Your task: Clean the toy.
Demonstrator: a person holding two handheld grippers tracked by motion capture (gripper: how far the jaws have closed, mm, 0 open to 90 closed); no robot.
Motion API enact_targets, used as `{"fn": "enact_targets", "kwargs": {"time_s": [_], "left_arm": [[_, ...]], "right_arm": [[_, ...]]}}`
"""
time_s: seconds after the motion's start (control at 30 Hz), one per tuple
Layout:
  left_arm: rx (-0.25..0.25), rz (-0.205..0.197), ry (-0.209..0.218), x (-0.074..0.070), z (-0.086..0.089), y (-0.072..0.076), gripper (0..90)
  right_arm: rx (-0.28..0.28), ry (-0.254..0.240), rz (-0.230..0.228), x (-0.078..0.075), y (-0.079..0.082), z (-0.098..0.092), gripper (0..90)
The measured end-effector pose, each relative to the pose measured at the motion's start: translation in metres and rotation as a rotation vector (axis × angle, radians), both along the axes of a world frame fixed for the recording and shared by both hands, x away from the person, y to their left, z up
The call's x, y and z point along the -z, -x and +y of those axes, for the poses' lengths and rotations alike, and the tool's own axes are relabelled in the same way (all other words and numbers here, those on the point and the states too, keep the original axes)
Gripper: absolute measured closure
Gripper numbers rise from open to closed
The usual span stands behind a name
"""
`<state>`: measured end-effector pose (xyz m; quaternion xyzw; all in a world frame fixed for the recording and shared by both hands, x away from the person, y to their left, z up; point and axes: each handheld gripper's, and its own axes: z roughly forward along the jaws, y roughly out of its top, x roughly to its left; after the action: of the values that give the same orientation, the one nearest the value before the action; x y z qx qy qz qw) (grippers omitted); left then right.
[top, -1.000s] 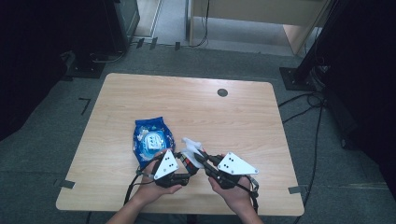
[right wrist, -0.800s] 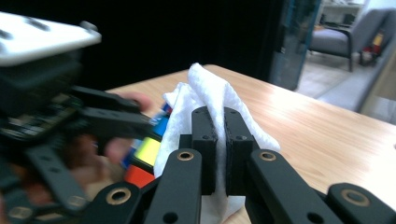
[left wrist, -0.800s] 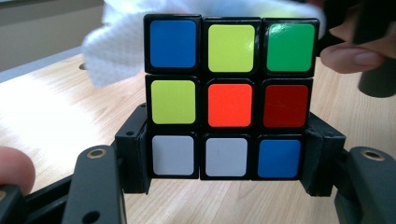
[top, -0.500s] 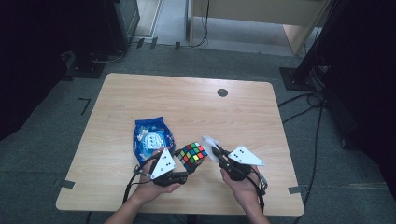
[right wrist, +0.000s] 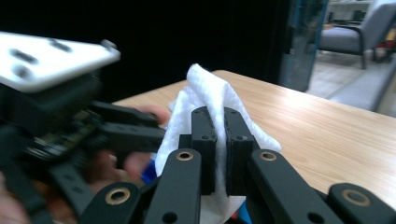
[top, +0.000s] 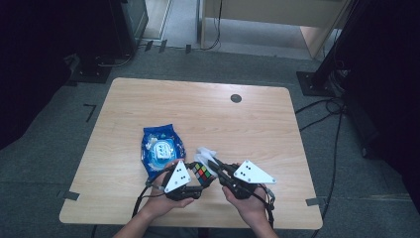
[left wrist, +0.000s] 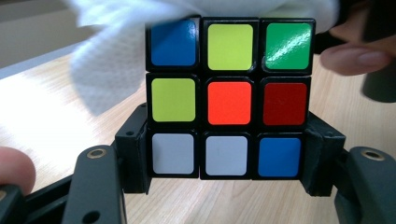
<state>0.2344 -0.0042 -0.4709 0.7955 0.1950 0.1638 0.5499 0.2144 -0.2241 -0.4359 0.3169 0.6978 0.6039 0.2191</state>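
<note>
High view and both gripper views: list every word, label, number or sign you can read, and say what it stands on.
Nothing here can be read.
Blue packet: its white label carries print, too small and blurred to read.
Puzzle cube: plain coloured stickers, no writing.
White cloth: no print.

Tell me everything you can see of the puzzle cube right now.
The puzzle cube is a black-framed three-by-three with glossy stickers, scrambled. The face toward the left gripper view reads blue, yellow, green; yellow, orange, red; white, white, blue. It looks like hard plastic. The left gripper clamps its lower row from both sides, holding it squarely near the table's front edge. A white cloth, pinched in the right gripper, lies against its far side.
</note>
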Motion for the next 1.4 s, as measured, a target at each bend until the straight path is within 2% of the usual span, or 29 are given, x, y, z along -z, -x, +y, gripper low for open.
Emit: {"fn": "enact_targets", "kwargs": {"time_s": [0.07, 0.17, 0.23, 0.3, 0.33, 0.4, 0.47, 0.53, 0.6, 0.73, 0.8, 0.87, 0.97, 1.1, 1.2, 1.27, 1.4], "left_arm": [[0.001, 0.000, 0.002, -0.001, 0.000, 0.000, 34.4], [0.000, -0.001, 0.001, -0.001, 0.001, 0.000, 34.4], [-0.001, 0.005, 0.017, -0.001, 0.003, -0.002, 34.4], [-0.012, 0.014, 0.034, -0.004, 0.006, -0.004, 34.4], [-0.019, 0.016, 0.032, -0.005, 0.007, -0.006, 34.4], [-0.036, 0.029, 0.038, -0.005, 0.012, -0.010, 34.4], [-0.053, 0.053, 0.050, -0.004, 0.016, -0.014, 34.4], [-0.066, 0.060, 0.052, -0.005, 0.019, -0.017, 34.3], [-0.072, 0.063, 0.057, -0.006, 0.020, -0.018, 34.3], [-0.077, 0.071, 0.062, -0.009, 0.023, -0.020, 34.3], [-0.076, 0.086, 0.067, -0.011, 0.024, -0.022, 34.4], [-0.075, 0.100, 0.067, -0.013, 0.025, -0.023, 34.3], [-0.074, 0.119, 0.076, -0.015, 0.026, -0.024, 34.3], [-0.072, 0.139, 0.080, -0.018, 0.028, -0.026, 34.3], [-0.055, 0.164, 0.076, -0.020, 0.027, -0.027, 34.3], [-0.036, 0.190, 0.075, -0.020, 0.026, -0.027, 34.3], [-0.006, 0.217, 0.049, -0.021, 0.021, -0.027, 34.3]], "right_arm": [[0.017, -0.018, 0.022, 0.002, -0.003, -0.006, 86.4], [0.054, -0.003, 0.038, 0.007, -0.008, -0.013, 86.4], [0.105, 0.031, 0.051, 0.014, -0.013, -0.020, 86.5], [0.157, 0.050, 0.089, 0.022, -0.020, -0.029, 86.6], [0.205, 0.042, 0.116, 0.028, -0.024, -0.037, 86.6], [0.252, 0.018, 0.160, 0.036, -0.030, -0.048, 86.5], [0.286, 0.032, 0.163, 0.043, -0.034, -0.056, 86.1], [0.288, 0.031, 0.163, 0.045, -0.036, -0.058, 83.8], [0.279, 0.034, 0.135, 0.046, -0.037, -0.059, 76.5], [0.242, 0.038, 0.068, 0.043, -0.036, -0.057, 54.9], [0.193, 0.074, 0.016, 0.042, -0.033, -0.054, 49.3], [0.119, 0.120, -0.046, 0.042, -0.029, -0.046, 42.0], [0.041, 0.210, -0.131, 0.045, -0.024, -0.034, 36.3], [-0.029, 0.271, -0.206, 0.050, -0.019, -0.018, 30.3], [-0.058, 0.313, -0.274, 0.049, -0.015, -0.009, 26.4], [-0.059, 0.345, -0.320, 0.048, -0.013, -0.005, 24.0], [-0.064, 0.419, -0.418, 0.046, -0.007, 0.004, 22.5]]}}
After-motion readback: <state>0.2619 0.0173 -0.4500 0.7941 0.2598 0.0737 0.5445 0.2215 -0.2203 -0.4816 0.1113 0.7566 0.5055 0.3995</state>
